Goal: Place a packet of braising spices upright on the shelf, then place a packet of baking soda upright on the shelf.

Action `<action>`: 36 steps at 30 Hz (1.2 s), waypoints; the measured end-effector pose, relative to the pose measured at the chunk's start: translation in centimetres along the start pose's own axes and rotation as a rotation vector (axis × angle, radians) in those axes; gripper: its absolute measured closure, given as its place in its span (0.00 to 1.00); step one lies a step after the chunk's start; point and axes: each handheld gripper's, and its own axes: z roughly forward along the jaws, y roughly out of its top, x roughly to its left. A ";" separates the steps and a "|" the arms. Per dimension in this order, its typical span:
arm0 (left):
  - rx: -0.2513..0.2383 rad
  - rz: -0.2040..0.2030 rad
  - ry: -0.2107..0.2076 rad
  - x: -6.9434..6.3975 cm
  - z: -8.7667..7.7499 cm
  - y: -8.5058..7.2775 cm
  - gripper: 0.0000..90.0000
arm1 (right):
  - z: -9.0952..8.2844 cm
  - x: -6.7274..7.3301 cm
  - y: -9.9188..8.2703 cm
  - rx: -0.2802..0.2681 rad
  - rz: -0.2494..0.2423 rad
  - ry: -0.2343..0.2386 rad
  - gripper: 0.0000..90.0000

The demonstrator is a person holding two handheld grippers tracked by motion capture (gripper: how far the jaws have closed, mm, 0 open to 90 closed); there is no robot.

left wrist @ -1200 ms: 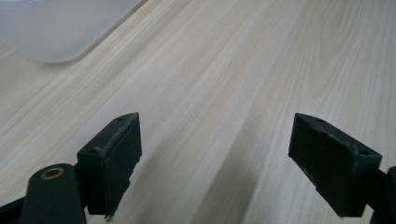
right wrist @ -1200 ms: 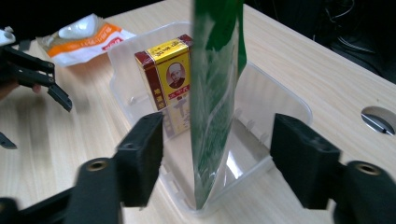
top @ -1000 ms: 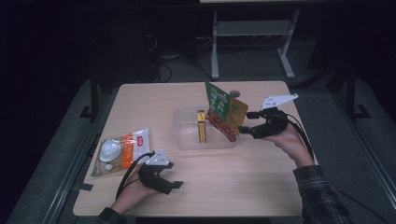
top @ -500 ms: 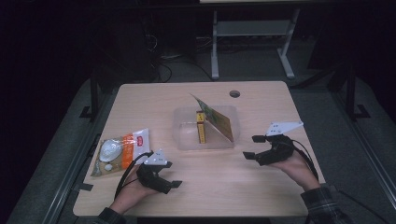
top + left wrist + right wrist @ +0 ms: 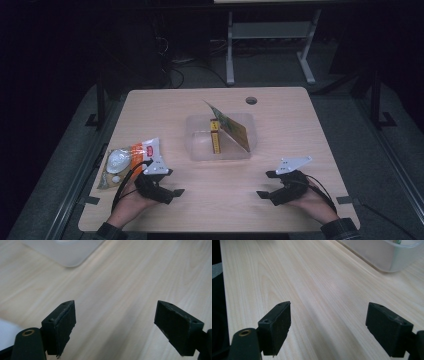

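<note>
The clear plastic tub (image 5: pixel 200 150) is sitting at the centre of the bench (image 5: pixel 300 125) in the high view, and inside it a green and tan snack packet (image 5: pixel 232 129) is leaning tilted against the right side, with a narrow yellow box (image 5: pixel 214 137) lying just beside it on the left. The print on both is too small to be read. In the left gripper view the tub (image 5: pixel 67 252) is showing as a pale blurred corner cut off by the top edge; in the right gripper view its wall (image 5: pixel 372 255) is running off the upper right corner, its contents all but hidden. At the left middle of the high view a bag of pale round items (image 5: pixel 125 161) is lying on the bench edge, partly covered by the left gripper (image 5: pixel 170 194); what the items are is hard to make out. The left gripper's fingers (image 5: pixel 60 327) are standing released, wide apart over bare wood, gripping nothing. The right gripper (image 5: pixel 267 186), at the lower right of the high view, well apart from the tub, is showing its fingers (image 5: pixel 275 325) released too, having just been opening, with nothing between them
</note>
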 end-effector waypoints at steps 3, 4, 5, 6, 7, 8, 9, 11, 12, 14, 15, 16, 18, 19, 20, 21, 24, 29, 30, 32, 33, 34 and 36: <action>-0.005 -0.011 0.039 0.9 -0.9 -0.1 0.19 | 0.0 -0.2 0.1 -0.002 0.005 0.000 0.22; -0.003 -0.010 0.057 1.2 -1.3 -0.2 0.19 | 0.1 -0.2 0.1 -0.002 0.009 -0.001 0.22; -0.003 -0.015 0.072 1.6 -1.6 -0.3 0.19 | 0.1 -0.3 0.1 -0.001 0.008 -0.003 0.22; -0.003 -0.015 0.072 1.6 -1.6 -0.3 0.19 | 0.1 -0.3 0.0 -0.001 0.009 -0.004 0.22; -0.005 -0.020 0.097 2.4 -2.2 -0.5 0.19 | 0.1 -0.3 0.0 -0.002 0.009 -0.003 0.22; -0.011 -0.041 0.108 2.9 -2.6 -0.7 0.19 | 0.1 -0.3 0.1 -0.004 0.010 -0.003 0.22; -0.013 -0.050 0.120 3.5 -2.9 -0.9 0.19 | 0.1 -0.3 0.1 -0.004 0.012 0.002 0.22; -0.011 -0.064 0.147 4.4 -3.5 -1.2 0.19 | 0.2 -0.3 0.1 0.000 0.011 -0.002 0.22; -0.012 -0.074 0.156 4.8 -3.8 -1.4 0.19 | 0.2 -0.3 0.1 -0.001 0.009 0.002 0.23; -0.016 -0.090 0.173 5.7 -4.4 -1.8 0.20 | 0.2 -0.3 0.1 -0.001 0.009 0.001 0.23; -0.016 -0.096 0.182 6.1 -4.7 -1.9 0.20 | 0.2 -0.4 0.1 -0.001 0.009 0.003 0.23; -0.020 -0.100 0.190 6.5 -5.0 -2.1 0.21 | 0.2 -0.4 0.1 0.000 0.012 0.004 0.23; -0.025 -0.108 0.207 7.4 -5.6 -2.4 0.24 | 0.3 -0.4 0.1 0.000 0.012 0.003 0.23; -0.031 -0.118 0.219 8.1 -6.0 -2.6 0.29 | 0.3 -0.4 0.1 0.000 0.012 0.004 0.23; -0.032 -0.123 0.235 8.7 -6.4 -2.7 0.34 | 0.3 -0.4 0.1 -0.001 0.013 0.003 0.23; -0.045 -0.138 0.249 9.3 -6.6 -2.9 0.38 | 0.3 -0.4 0.1 -0.001 0.013 0.004 0.23; -0.060 -0.176 0.295 11.1 -7.5 -3.3 0.58 | 0.4 -0.4 0.1 0.007 0.011 0.002 0.23; -0.027 -0.245 0.371 14.3 -7.8 -3.8 0.87 | 0.5 -0.4 0.1 0.014 0.015 0.003 0.24; -0.013 -0.253 0.384 14.9 -7.7 -3.8 0.91 | 0.5 -0.4 0.1 0.012 0.012 0.002 0.24; 0.006 -0.267 0.408 16.0 -7.5 -4.0 0.99 | 0.5 -0.5 0.1 0.011 0.014 0.002 0.24; 0.021 -0.268 0.425 16.6 -7.4 -4.1 1.00 | 0.5 -0.5 0.1 0.013 0.014 0.001 0.24; 0.047 -0.260 0.439 17.1 -7.3 -4.2 1.00 | 0.6 -0.5 0.1 0.013 0.015 0.000 0.24; 0.064 -0.270 0.463 18.1 -7.0 -4.5 1.00 | 0.6 -0.5 0.0 0.014 0.025 -0.001 0.24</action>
